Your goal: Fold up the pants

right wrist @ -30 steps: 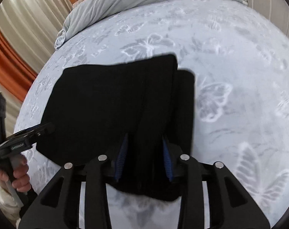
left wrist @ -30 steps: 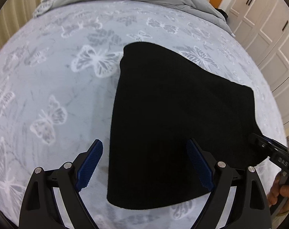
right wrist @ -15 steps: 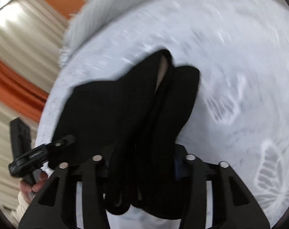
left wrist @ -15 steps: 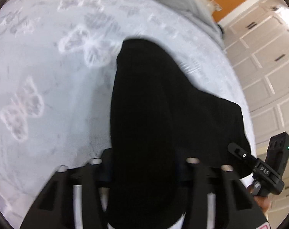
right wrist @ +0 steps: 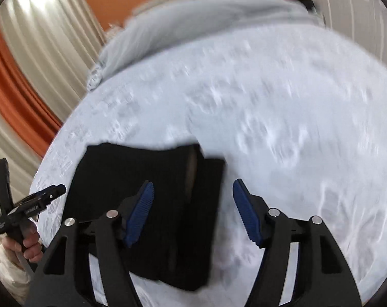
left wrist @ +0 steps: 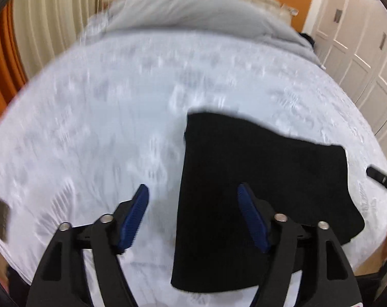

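Note:
The black pants (left wrist: 270,179) lie folded into a compact stack on the white butterfly sheet (left wrist: 91,128). My left gripper (left wrist: 192,192) hovers over their left edge with its jaws opening; the blue pads (left wrist: 134,217) touch no cloth. In the right wrist view the pants (right wrist: 121,168) show stacked layers at their right edge. My right gripper (right wrist: 193,186) hangs over that edge, jaws opening, pads clear of the fabric. The left gripper (right wrist: 29,204) also appears at the far left there, held by a hand (right wrist: 27,245). The right gripper's tip (left wrist: 380,176) pokes in at the right.
A grey duvet (left wrist: 193,12) is bunched at the head of the bed. White wardrobe doors (left wrist: 359,51) stand to the right. Pale curtains (right wrist: 40,51) and an orange curtain strip (right wrist: 11,89) hang on the left. The sheet spreads wide beyond the pants.
Half a second ago both grippers were closed on the lifted near edge of the pants. Both have since let go and drawn back and up; the pants lie flat.

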